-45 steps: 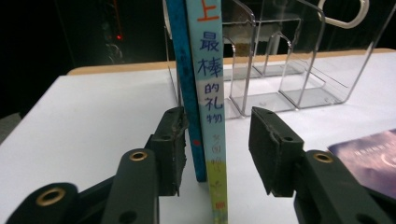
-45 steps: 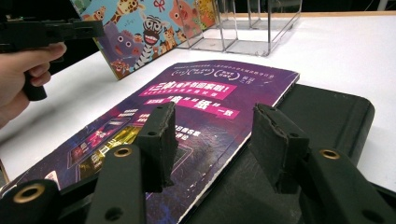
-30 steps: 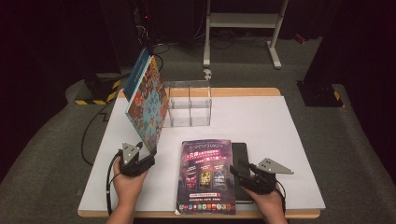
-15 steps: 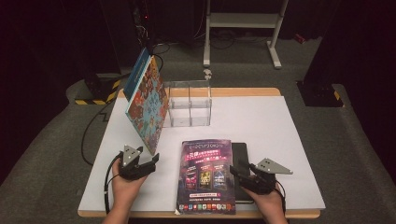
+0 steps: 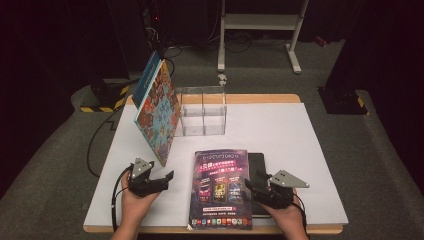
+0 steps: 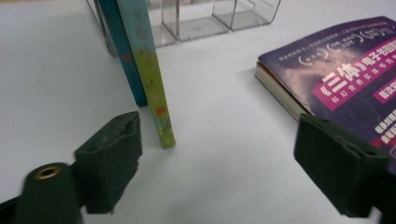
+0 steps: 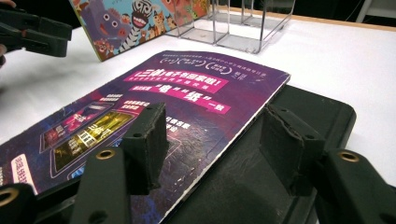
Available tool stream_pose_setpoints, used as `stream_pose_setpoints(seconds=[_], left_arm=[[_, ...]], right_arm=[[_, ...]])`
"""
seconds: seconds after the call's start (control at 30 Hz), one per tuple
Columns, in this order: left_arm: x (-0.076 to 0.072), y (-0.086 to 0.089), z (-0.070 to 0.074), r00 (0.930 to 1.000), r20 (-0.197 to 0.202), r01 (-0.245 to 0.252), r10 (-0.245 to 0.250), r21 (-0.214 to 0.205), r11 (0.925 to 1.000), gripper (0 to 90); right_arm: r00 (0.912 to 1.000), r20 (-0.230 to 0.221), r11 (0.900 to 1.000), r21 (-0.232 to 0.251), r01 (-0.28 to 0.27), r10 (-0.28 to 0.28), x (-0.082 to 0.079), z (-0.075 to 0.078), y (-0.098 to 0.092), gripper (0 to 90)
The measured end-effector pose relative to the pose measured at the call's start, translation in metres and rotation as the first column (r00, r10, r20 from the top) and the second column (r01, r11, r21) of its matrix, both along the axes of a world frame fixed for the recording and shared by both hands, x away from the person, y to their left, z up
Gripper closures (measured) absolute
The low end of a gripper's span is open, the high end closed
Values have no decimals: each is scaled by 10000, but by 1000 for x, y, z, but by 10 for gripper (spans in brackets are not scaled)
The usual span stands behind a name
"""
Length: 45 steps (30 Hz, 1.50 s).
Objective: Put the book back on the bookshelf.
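White tabletop [image 5: 300,135]. Large colourful picture book [image 5: 159,111] stands tilted against the clear acrylic divider box [image 5: 202,111]. Purple-covered paperback [image 5: 220,187] lies flat at the near edge, partly over a flat black tablet [image 5: 256,165]. Left tool [image 5: 167,176], hand low on the tabletop, points toward the paperback; jaws apart, just been opening, empty. Right tool [image 5: 248,183] aims across the paperback's right edge; jaws just been opening, astride that edge, not pressing.

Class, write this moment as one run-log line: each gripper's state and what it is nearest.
left gripper: jaws just opening, empty, beside leaning books | right gripper: jaws just opening, over purple book edge
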State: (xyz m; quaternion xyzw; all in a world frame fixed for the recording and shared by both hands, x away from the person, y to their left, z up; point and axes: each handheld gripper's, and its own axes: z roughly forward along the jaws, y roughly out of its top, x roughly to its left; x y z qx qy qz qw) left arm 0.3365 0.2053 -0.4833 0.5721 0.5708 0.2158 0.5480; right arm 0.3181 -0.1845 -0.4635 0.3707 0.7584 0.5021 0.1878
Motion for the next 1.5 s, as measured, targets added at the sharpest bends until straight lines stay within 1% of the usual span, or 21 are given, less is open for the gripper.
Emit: stream_pose_setpoints(seconds=[0.07,0.13,0.17,0.23,0.3,0.4,0.43,0.6,0.67,0.73,0.77,0.87,0.93,1.03,1.1,1.17,1.2,1.23,1.27,1.33,1.5], left_arm=[[-3,0,-3,9997,-105,231,-229,150,9996,137],[-4,-1,-4,9990,-302,327,-324,87,9994,133],[-5,-1,-5,9985,-365,411,-405,160,9990,113],[-7,-2,-5,9980,-371,518,-513,139,9986,104],[-9,-3,-5,9976,-346,596,-596,-19,9982,96],[-12,-6,-5,9963,-364,773,-775,-66,9970,84],[-13,-8,-5,9962,-357,785,-792,-190,9967,84],[-20,-21,-7,9905,-465,1290,-1293,-94,9916,84],[-22,-27,-8,9882,-513,1436,-1442,-138,9895,84],[-23,-34,-9,9841,-631,1655,-1663,-180,9860,84],[-23,-36,-10,9812,-683,1803,-1805,-93,9836,85],[-24,-47,-11,9777,-752,1942,-1961,-322,9804,87],[-25,-52,-13,9708,-895,2209,-2226,-285,9749,92],[-25,-62,-15,9665,-1036,2303,-2350,-558,9715,97],[-24,-69,-15,9600,-1157,2486,-2550,-671,9663,96],[-23,-74,-16,9554,-1273,2597,-2665,-677,9633,94],[-22,-76,-16,9545,-1279,2613,-2695,-774,9621,94],[-22,-79,-17,9479,-1419,2766,-2853,-777,9578,93],[-22,-79,-17,9479,-1419,2766,-2853,-777,9578,91],[-20,-85,-17,9424,-1526,2852,-2977,-987,9534,90],[-16,-90,-16,9386,-1633,2857,-3040,-1266,9499,89]], right_arm=[[10000,24,9998,-194,1,0,0,0,2,384],[10000,-11,9989,-462,33,-34,0,0,4,360],[10000,-24,9981,-608,54,-56,0,0,6,349],[10000,-56,9968,-804,8,-13,0,0,8,336],[9999,-151,9948,-1020,4,-19,0,-2,10,327],[9996,-273,9911,-1332,-35,-2,1,-4,12,322],[9995,-327,9899,-1416,-40,-6,2,-4,13,322],[9991,-418,9873,-1589,27,-94,3,-6,13,325],[9991,-410,9870,-1604,66,-133,3,-6,12,327],[9990,-417,9871,-1599,81,-150,3,-6,12,328],[9989,-433,9871,-1601,84,-155,3,-6,11,329],[9990,-432,9867,-1622,65,-137,3,-7,11,330],[9990,-435,9871,-1602,52,-123,4,-7,11,330],[9988,-465,9877,-1563,51,-125,4,-8,11,331],[9988,-469,9878,-1559,54,-129,4,-8,11,332],[9987,-482,9879,-1550,61,-138,3,-8,11,332],[9987,-484,9879,-1549,61,-138,3,-8,11,333],[9987,-490,9880,-1545,60,-137,3,-8,11,334],[9987,-490,9880,-1545,60,-137,3,-8,11,334],[9987,-490,9880,-1543,59,-137,3,-8,11,335],[9987,-499,9882,-1531,63,-141,3,-8,11,334]])
